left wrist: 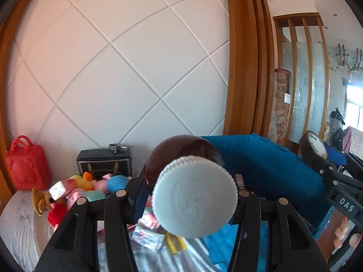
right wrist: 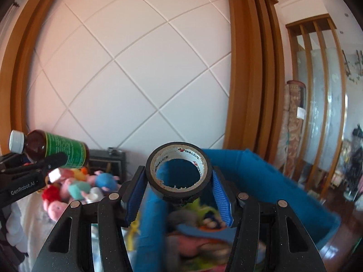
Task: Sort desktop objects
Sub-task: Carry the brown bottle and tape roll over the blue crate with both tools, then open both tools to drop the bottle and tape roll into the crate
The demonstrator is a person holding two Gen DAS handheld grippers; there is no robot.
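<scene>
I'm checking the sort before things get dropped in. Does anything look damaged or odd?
Only the black tape roll held in the right gripper: its lower edge is frayed, with a loose end peeling off.

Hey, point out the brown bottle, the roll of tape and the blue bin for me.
brown bottle [right wrist: 56, 149]: right wrist view, on its green label.
roll of tape [right wrist: 179, 156]: right wrist view, on the white inner core.
blue bin [left wrist: 261, 158]: left wrist view, on the inside of its far wall.

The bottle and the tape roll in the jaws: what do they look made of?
Bottle: glossy brown plastic or glass, unclear which; ribbed white cap looks like plastic, green label like paper. Tape roll: shiny black tape on a white printed core, likely cardboard.
</scene>
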